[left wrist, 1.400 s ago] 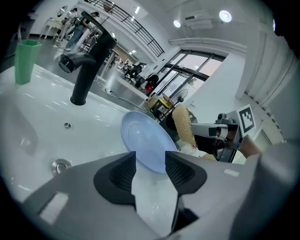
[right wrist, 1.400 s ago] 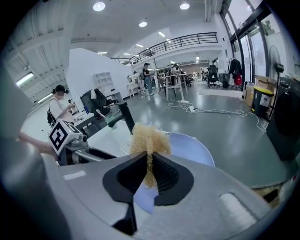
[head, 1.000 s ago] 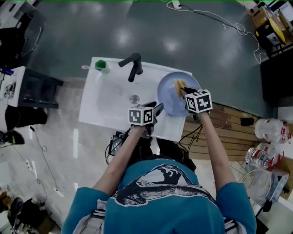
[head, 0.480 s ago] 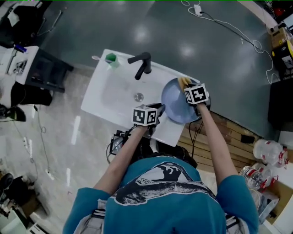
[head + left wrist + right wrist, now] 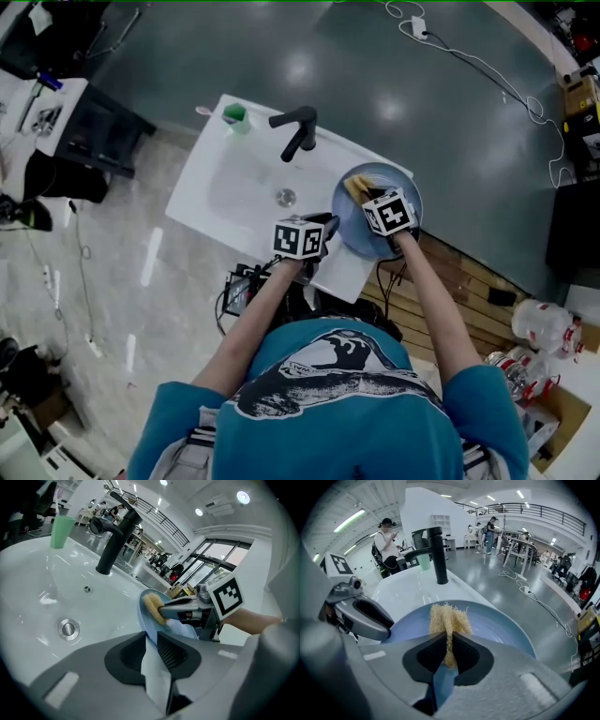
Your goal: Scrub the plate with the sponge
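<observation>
A pale blue plate (image 5: 354, 228) sits tilted at the right end of a white sink (image 5: 220, 192). My left gripper (image 5: 328, 225) is shut on the plate's near-left rim (image 5: 149, 623), with the edge pinched between its pads. My right gripper (image 5: 450, 656) is shut on a yellow fibrous sponge (image 5: 449, 620) and presses it against the plate's face (image 5: 501, 625). In the left gripper view the sponge (image 5: 153, 607) lies flat on the plate under the right gripper (image 5: 173, 611). The head view shows the sponge (image 5: 357, 186) near the plate's far side.
A black faucet (image 5: 298, 131) stands at the back of the sink basin, with a drain (image 5: 68, 628) below it. A green cup (image 5: 234, 114) stands at the far-left corner. Wooden slats (image 5: 469, 272) and bottles (image 5: 539, 323) lie on the floor to the right.
The right gripper has moved left from the plate's right edge to over its middle, carrying the sponge across the plate's face. The left gripper stays at the plate's rim.
</observation>
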A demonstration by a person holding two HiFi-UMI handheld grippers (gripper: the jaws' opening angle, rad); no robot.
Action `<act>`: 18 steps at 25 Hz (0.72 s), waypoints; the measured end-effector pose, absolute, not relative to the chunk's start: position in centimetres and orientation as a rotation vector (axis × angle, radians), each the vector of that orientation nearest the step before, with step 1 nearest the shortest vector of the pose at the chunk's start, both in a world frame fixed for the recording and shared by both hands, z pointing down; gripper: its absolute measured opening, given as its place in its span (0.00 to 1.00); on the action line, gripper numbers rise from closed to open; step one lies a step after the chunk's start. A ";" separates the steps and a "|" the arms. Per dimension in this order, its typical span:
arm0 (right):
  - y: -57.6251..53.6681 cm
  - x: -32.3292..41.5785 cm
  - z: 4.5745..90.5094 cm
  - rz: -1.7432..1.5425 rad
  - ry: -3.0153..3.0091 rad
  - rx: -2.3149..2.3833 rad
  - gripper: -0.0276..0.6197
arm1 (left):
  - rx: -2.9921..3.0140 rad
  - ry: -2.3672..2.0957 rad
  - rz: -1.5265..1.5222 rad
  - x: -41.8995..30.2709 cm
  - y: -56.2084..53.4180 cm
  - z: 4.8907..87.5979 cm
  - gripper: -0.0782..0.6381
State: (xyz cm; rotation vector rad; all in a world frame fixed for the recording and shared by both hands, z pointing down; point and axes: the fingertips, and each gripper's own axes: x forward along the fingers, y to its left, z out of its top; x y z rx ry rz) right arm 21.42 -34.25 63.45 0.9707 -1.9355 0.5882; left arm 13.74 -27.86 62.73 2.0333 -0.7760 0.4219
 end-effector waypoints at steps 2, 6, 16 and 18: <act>-33.0 19.9 63.5 0.593 -1.964 0.903 0.10 | 2.030 -0.781 0.419 13.7 -27.9 62.7 0.23; -30.2 17.5 63.6 0.675 -2.004 0.810 0.10 | 2.026 -0.783 0.414 13.7 -27.9 62.7 0.23; -28.1 16.8 63.6 0.892 -2.042 0.829 0.09 | 2.024 -0.741 0.412 13.9 -27.5 62.7 0.23; -28.7 17.8 63.2 0.876 -2.041 0.865 0.09 | 2.022 -0.732 0.407 14.0 -27.4 62.7 0.23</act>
